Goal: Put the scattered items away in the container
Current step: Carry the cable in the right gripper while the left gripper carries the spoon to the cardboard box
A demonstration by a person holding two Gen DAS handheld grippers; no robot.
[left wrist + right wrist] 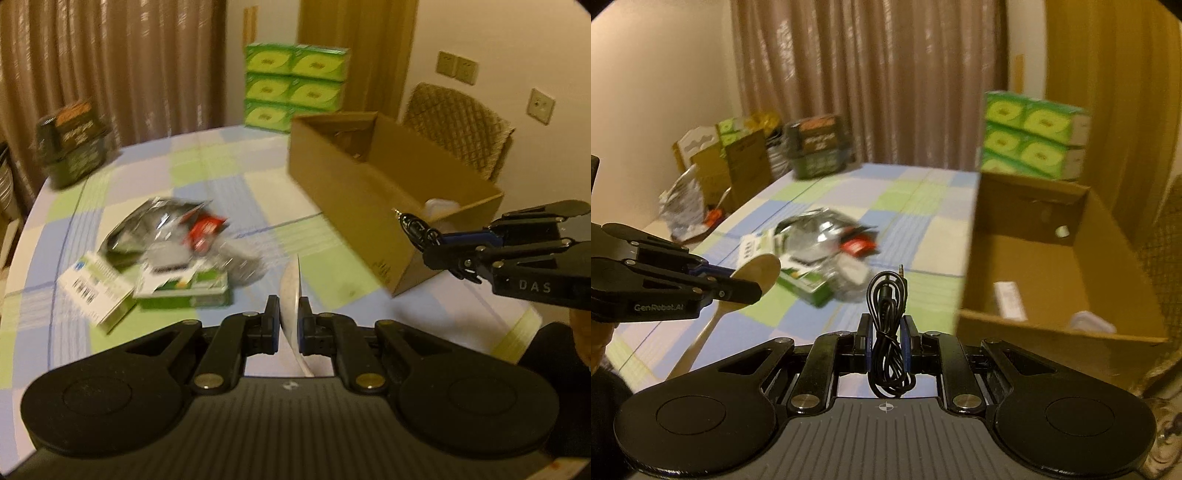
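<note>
My left gripper (289, 308) is shut on a pale wooden spoon (290, 280), which shows edge-on between the pads. In the right wrist view the spoon's bowl (761, 268) sticks out past that gripper (744, 284) and its handle hangs down. My right gripper (888, 325) is shut on a coiled black audio cable (886, 295). It hovers near the front corner of the open cardboard box (369, 192) with the cable (415, 227). A pile of scattered packets (166, 251) lies on the checked tablecloth: a silver foil bag, a red packet, green and white boxes.
Inside the box (1052, 258) lie a white packet (1010, 301) and a clear plastic piece (1093, 321). A dark basket of goods (74, 144) stands at the table's far left edge. Green tissue boxes (295, 85) are stacked behind. A woven chair (461, 125) stands beyond the box.
</note>
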